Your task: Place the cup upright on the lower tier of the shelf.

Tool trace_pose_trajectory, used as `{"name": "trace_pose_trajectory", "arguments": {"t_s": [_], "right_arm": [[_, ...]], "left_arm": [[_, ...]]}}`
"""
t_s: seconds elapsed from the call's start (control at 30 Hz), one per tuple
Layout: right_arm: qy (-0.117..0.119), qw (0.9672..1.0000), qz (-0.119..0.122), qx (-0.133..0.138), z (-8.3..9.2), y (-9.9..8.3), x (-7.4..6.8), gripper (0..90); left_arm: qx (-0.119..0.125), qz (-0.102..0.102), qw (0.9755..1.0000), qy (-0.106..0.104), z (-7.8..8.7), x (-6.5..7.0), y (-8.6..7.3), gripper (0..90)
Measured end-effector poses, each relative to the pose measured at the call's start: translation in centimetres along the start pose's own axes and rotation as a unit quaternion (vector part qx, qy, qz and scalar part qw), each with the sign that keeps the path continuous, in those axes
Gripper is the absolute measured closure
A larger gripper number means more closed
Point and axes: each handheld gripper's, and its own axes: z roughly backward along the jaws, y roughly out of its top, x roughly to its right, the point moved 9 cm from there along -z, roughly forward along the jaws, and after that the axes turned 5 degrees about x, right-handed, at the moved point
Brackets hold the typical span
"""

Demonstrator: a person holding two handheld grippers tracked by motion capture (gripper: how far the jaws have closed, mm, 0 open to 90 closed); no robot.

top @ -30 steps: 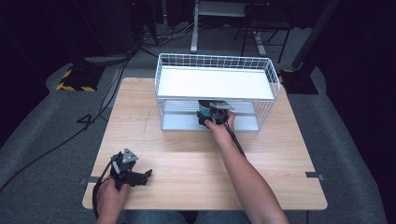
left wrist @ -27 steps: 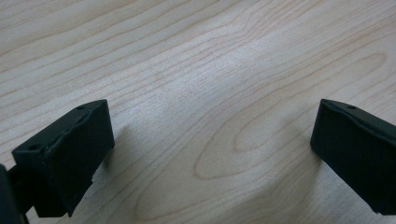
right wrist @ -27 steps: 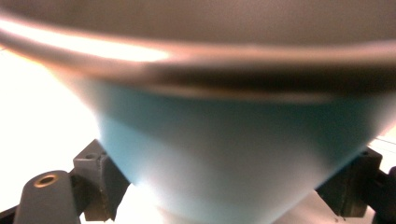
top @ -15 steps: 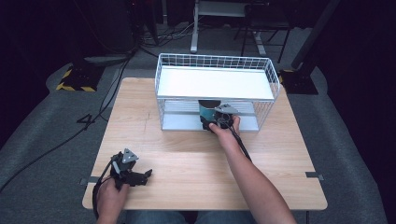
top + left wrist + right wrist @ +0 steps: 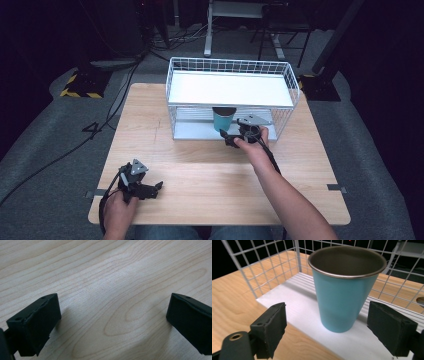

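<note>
Two grippers are on the scene, one in each hand of the person. Nearest, the left gripper [image 5: 150,189] sits low at the front left part of the wooden table [image 5: 210,170], and in its own view its jaws stand wide apart over bare wood, holding nothing. Farther in, the right gripper [image 5: 231,139] is just in front of the wire rack [image 5: 285,80]; its two jaws are also spread wide, one on each side of the cup [image 5: 345,287], and they do not touch it. One cup is here: blue outside, dark inside, standing upright on the white lower shelf [image 5: 299,302] of the rack, near the front edge of that shelf. One more white shelf [image 5: 230,89] lies above it, so the rack has two levels.
</note>
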Motion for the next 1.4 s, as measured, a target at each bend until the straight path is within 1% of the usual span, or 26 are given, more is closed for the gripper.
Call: {"name": "trace_pose_trajectory", "arguments": {"t_s": [0.03, 0.23, 0.3, 0.33, 0.37, 0.43, 0.5, 0.63, 0.67, 0.7, 0.77, 0.8, 1.0, 1.17, 1.3, 1.33, 1.4], "right_arm": [[0.003, 1.0000, 0.002, 0.000, 0.9, 0.2, -0.1, 16.6], [0.012, 0.9999, 0.001, -0.012, 3.3, -0.4, 0.1, 16.9], [0.014, 0.9999, 0.001, -0.010, 4.2, -0.5, 0.3, 17.0], [0.014, 0.9998, -0.003, -0.009, 4.6, -0.6, 0.4, 17.0], [0.015, 0.9998, -0.001, -0.011, 5.0, -0.8, 0.5, 17.1], [0.017, 0.9997, 0.000, -0.019, 5.8, -1.2, 0.8, 17.3], [0.016, 0.9994, 0.007, -0.030, 6.6, -1.7, 1.0, 17.2], [0.019, 0.9993, 0.004, -0.032, 8.3, -2.2, 1.5, 17.3], [0.019, 0.9993, 0.004, -0.032, 8.3, -2.2, 1.5, 17.3], [0.019, 0.9994, 0.001, -0.029, 9.1, -2.3, 1.8, 17.3], [0.019, 0.9994, -0.002, -0.028, 9.9, -2.4, 2.0, 17.2], [0.018, 0.9994, -0.003, -0.028, 10.3, -2.5, 2.2, 17.3], [0.012, 0.9994, -0.007, -0.032, 12.6, -3.4, 3.0, 17.3], [0.013, 0.9992, -0.017, -0.035, 14.3, -4.1, 3.5, 17.3], [0.017, 0.9987, -0.012, -0.045, 15.4, -4.9, 3.8, 17.2], [0.017, 0.9987, -0.012, -0.045, 15.4, -4.9, 3.8, 17.2], [0.018, 0.9987, -0.011, -0.047, 16.1, -5.3, 4.1, 17.2]], "left_arm": [[0.000, 0.000, 1.0000, 0.000, 0.0, 0.0, 0.0, 0.0], [0.000, 0.000, 1.0000, 0.000, 0.0, 0.0, 0.0, 0.0], [0.000, 0.000, 1.0000, 0.000, 0.0, 0.0, 0.0, 0.0], [0.000, 0.000, 1.0000, 0.000, 0.0, 0.0, 0.0, 0.0], [0.000, 0.000, 1.0000, 0.000, 0.0, 0.0, 0.0, 0.0], [0.000, 0.000, 1.0000, 0.000, 0.0, 0.0, 0.0, 0.0], [0.000, 0.000, 1.0000, 0.000, 0.0, 0.0, 0.0, 0.0], [0.000, 0.000, 1.0000, 0.000, 0.0, 0.0, 0.0, 0.0], [0.000, 0.000, 1.0000, 0.000, 0.0, 0.0, 0.0, 0.0], [0.000, -0.001, 1.0000, 0.000, 0.0, 0.0, 0.0, 0.0], [0.000, 0.000, 1.0000, 0.001, 0.0, 0.0, 0.0, 0.0], [0.000, 0.002, 1.0000, 0.002, 0.0, 0.0, 0.0, 0.0], [-0.002, 0.002, 1.0000, 0.001, -0.1, 0.1, 0.1, 0.0], [-0.002, 0.002, 1.0000, 0.001, -0.1, 0.1, 0.1, 0.0], [-0.002, 0.002, 1.0000, 0.001, -0.1, 0.1, 0.1, 0.0], [-0.002, 0.002, 1.0000, 0.001, -0.1, 0.1, 0.1, 0.0], [-0.002, 0.002, 1.0000, 0.001, -0.1, 0.1, 0.1, 0.0]]}}
